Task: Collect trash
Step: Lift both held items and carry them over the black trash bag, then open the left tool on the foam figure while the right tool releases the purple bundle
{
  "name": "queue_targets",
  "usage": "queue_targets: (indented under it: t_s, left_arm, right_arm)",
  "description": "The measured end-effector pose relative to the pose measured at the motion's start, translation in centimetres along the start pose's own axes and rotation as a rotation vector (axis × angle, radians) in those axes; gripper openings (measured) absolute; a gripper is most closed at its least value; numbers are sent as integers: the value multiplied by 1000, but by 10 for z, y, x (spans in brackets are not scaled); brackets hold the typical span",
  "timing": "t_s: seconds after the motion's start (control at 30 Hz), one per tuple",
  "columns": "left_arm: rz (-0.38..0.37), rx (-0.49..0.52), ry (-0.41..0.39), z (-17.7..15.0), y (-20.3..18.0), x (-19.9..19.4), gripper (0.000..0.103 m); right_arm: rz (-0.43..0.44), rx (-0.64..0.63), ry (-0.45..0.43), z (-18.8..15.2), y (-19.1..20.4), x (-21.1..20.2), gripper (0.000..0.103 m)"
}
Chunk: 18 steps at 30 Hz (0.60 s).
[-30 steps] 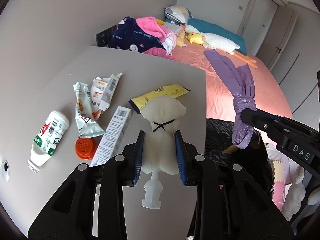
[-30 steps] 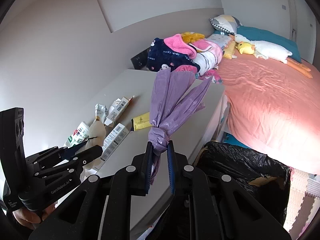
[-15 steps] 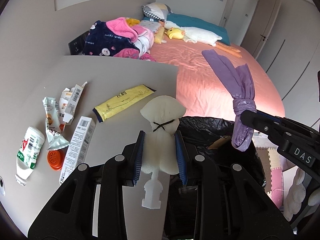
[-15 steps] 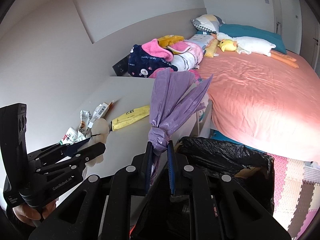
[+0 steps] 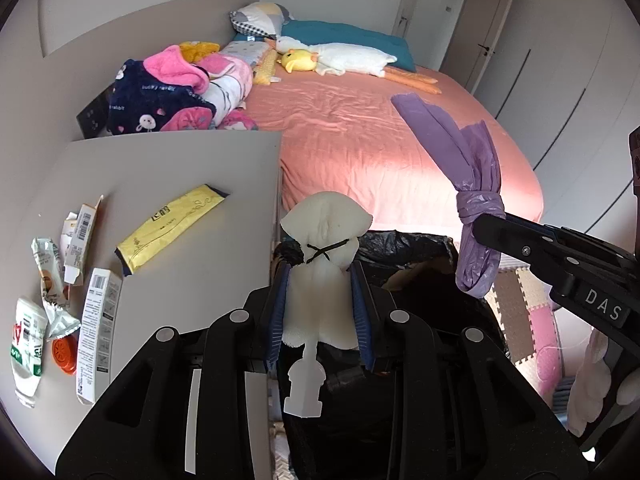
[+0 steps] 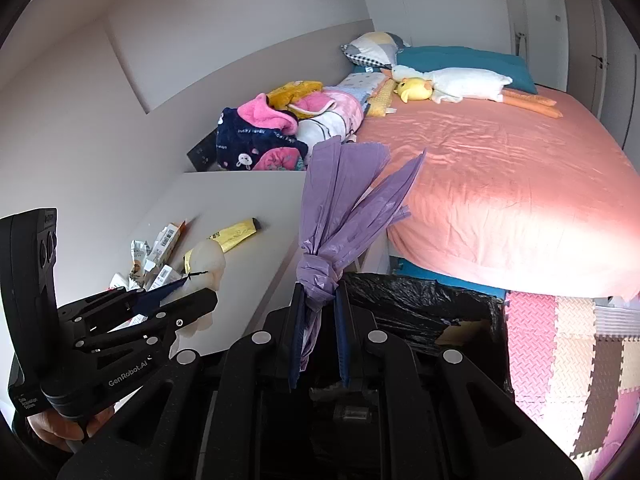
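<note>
My left gripper (image 5: 322, 276) is shut on a white foam piece (image 5: 322, 292) with a black tie, held past the table's right edge over the black trash bag (image 5: 404, 244). My right gripper (image 6: 318, 300) is shut on a knotted purple plastic bag (image 6: 340, 216), also held above the black trash bag (image 6: 416, 304). The purple bag (image 5: 476, 200) and the right gripper's finger (image 5: 520, 236) show at the right of the left wrist view. The left gripper (image 6: 176, 292) with the foam piece (image 6: 208, 260) shows at the left of the right wrist view.
The grey table (image 5: 180, 168) holds a yellow packet (image 5: 168, 226), a long white box (image 5: 98, 324), crumpled wrappers (image 5: 52, 280), an orange cap (image 5: 64, 356) and a squashed white bottle (image 5: 26, 348). A pink bed (image 5: 380, 140) with clothes and plush toys lies beyond. Foam mats (image 6: 572, 360) cover the floor.
Both grippers have moved right, off the table toward the black trash bag, still holding the foam piece and the purple bag. The table trash has slid to the left of the view.
</note>
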State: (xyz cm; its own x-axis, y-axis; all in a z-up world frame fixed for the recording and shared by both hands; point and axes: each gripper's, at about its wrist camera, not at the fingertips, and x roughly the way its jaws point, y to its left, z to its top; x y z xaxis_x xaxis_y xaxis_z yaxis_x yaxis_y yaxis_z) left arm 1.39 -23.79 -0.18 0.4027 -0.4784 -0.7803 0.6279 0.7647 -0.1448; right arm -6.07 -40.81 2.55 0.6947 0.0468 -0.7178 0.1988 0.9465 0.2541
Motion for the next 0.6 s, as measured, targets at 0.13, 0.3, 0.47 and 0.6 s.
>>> queue_targets:
  t_s: [0.13,0.3,0.47,0.6]
  left_arm:
    - [-26,33,9,4,-14,6,29]
    - [-56,66,13,8,-28,11,29]
    - [-105,100,33,10,-40,16,41]
    - [-58,138,32,6,-50,19,97]
  right_arm:
    - [-23,20,-12,-1,-13,-6,15]
    - [-49,35,-23,-1,-25,-14,15]
    - [-68,50,-21,-3,-35,-21,19]
    - [-118,113,-115,-8,-47,-40,65]
